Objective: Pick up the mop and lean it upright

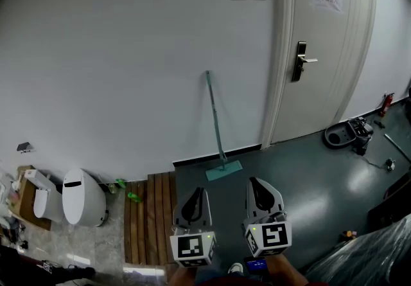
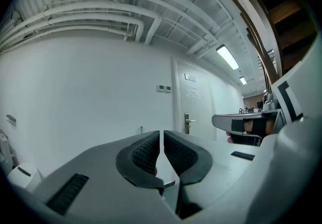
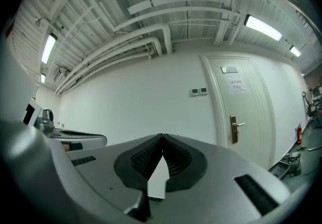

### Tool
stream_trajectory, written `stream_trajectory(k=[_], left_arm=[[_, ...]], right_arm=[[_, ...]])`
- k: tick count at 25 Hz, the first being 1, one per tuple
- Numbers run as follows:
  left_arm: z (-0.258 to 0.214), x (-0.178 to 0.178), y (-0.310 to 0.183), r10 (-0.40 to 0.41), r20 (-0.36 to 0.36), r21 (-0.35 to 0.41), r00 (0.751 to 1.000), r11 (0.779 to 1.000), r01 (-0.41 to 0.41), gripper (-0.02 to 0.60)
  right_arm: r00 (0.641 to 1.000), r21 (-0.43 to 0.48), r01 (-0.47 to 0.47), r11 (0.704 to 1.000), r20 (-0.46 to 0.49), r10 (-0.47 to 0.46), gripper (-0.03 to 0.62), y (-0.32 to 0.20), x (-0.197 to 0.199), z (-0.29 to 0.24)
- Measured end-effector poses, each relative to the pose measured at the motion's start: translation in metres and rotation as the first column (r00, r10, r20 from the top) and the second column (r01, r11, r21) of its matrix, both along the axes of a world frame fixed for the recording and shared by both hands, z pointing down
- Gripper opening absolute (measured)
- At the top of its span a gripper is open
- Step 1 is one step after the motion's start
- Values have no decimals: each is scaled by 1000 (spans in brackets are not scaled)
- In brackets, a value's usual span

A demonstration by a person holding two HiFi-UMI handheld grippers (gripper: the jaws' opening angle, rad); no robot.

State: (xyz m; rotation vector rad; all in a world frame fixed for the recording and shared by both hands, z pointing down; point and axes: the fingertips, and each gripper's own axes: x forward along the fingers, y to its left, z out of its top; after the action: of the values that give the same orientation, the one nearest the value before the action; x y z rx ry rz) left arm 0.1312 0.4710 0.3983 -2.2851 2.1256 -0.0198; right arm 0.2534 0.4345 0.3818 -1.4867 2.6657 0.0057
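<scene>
The mop [image 1: 217, 125] is on the far side of the dark floor [image 1: 289, 175]. It stands nearly upright against the white wall [image 1: 128, 53], just left of the door [image 1: 321, 47]. Its flat green head [image 1: 224, 170] lies on the floor at the foot of the wall, and the thin handle rises from it with a small tilt to the left. The top end seems to touch the wall, but from this steep view I cannot be fully sure.

In my judgement the leaning is done, and what is left is to make sure that the mop does not slide. For this it is best to keep both tools well away from the handle. It also helps to check that the head sits flat, and that the handle leans towards the wall and not along it. If a correction is needed, one tool should open first and take the handle near its middle, so that the head is not dragged.

The left hand-held gripper [image 1: 200, 192] and the right hand-held gripper [image 1: 252, 182] are at the near side, well apart from the mop, and both point level towards the wall. The jaws of the left one [image 2: 161, 135] are together with only a thin slit between them. The jaws of the right one [image 3: 162, 137] meet at the tips. Neither holds or touches anything.
</scene>
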Motion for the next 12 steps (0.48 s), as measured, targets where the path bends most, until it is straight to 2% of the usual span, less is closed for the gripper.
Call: stream_trajectory(k=[6, 12], left_arm=[[2, -25, -36, 5, -24, 9, 1000, 1000, -5, 32], [-2, -67, -72, -5, -38, 19, 999, 1000, 5, 32]], right_arm=[[1000, 9, -18, 1000, -9, 18, 17, -34, -24, 2], [1000, 15, -3, 1000, -25, 3, 17, -72, -69, -2]])
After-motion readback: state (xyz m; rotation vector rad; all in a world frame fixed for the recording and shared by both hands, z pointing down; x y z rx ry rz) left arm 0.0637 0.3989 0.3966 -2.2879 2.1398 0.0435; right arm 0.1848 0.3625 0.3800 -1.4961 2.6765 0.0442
